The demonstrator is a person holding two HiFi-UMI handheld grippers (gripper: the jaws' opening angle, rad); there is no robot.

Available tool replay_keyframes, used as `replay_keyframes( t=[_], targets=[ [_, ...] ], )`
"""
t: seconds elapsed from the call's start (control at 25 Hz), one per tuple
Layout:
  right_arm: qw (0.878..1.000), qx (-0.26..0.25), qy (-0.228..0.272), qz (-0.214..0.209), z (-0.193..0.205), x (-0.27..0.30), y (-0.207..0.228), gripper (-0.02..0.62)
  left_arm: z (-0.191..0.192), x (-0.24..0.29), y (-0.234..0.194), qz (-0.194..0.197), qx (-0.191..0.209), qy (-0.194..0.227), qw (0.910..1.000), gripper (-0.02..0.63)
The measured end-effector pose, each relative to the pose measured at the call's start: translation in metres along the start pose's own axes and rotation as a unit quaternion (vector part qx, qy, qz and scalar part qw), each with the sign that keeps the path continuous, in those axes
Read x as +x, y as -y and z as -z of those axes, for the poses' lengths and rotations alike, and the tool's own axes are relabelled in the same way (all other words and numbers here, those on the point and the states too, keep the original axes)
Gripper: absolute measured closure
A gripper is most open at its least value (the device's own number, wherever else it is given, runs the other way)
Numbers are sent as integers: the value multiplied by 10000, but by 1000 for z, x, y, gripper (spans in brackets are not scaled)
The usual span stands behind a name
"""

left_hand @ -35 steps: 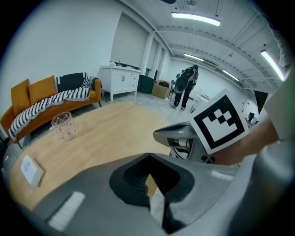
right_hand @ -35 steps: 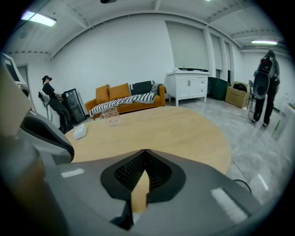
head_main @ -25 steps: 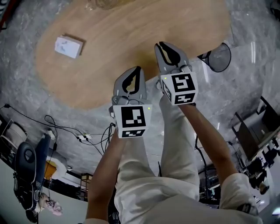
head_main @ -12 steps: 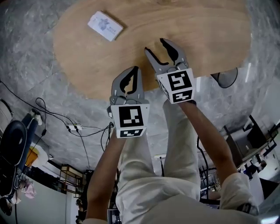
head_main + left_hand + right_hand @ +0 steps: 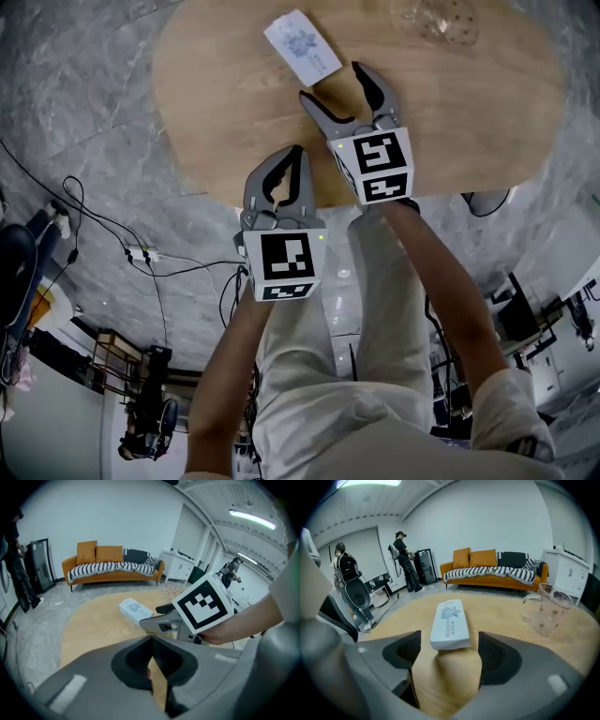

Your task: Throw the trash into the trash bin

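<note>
Right gripper view: the right gripper (image 5: 449,641), whose jaws have just been opening, stands spread wide and holds nothing. The white packet (image 5: 450,624) lies flat on the wooden table (image 5: 506,620) just ahead of the tips, in line with the gap, untouched. A glass mug (image 5: 546,607) stands farther right. In the head view the left gripper (image 5: 292,157) hangs over the table's near edge, jaws together, empty

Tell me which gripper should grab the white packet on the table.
Right. The right gripper faces the white packet squarely; its jaws have just been opening wide, the packet at their tips, ungripped. The left gripper sits further back, jaws shut.
</note>
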State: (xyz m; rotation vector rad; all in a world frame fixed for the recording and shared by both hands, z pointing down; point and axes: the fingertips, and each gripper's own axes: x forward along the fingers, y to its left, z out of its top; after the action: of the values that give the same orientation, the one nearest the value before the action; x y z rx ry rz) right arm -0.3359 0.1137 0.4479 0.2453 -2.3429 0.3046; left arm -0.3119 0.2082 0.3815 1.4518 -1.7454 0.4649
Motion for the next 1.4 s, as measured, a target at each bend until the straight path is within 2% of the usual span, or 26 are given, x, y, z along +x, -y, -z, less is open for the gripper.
replay_keyframes(
  t=[0.24, 0.32, 0.36, 0.68, 0.88, 1.08, 1.16, 1.32, 1.4],
  targets=[
    [9991, -328, -230, 140, -3, 27, -1, 202, 4, -1, -21, -141, -229, 27, 9996, 606],
    [9986, -419, -282, 143, -4, 29, -2, 255, 3, -3, -23, -164, -277, 28, 9995, 606],
    [9986, -439, -284, 118, -5, 29, -1, 255, 3, -3, -22, -168, -279, 36, 9995, 606],
    [9995, -284, -157, -69, -10, 16, -1, 255, -2, 5, -19, -67, -144, -2, 9999, 606],
    [10000, 16, 16, -1, 8, -32, 43, 253, -20, 20, 41, 114, 131, 13, 9998, 606],
    [9998, 169, 98, 47, 2, -33, 36, 253, -21, 22, 36, 294, 330, -6, 9990, 606],
    [9995, 260, 133, 138, 9, -41, 46, 253, -21, 28, 46, 382, 440, -23, 9983, 606],
    [9971, 584, 268, 401, 48, -108, 110, 252, -27, 49, 135, 601, 735, -88, 9954, 606],
    [9955, 704, 326, 536, 53, -121, 121, 252, -30, 51, 147, 695, 866, -98, 9938, 606]
  ],
)
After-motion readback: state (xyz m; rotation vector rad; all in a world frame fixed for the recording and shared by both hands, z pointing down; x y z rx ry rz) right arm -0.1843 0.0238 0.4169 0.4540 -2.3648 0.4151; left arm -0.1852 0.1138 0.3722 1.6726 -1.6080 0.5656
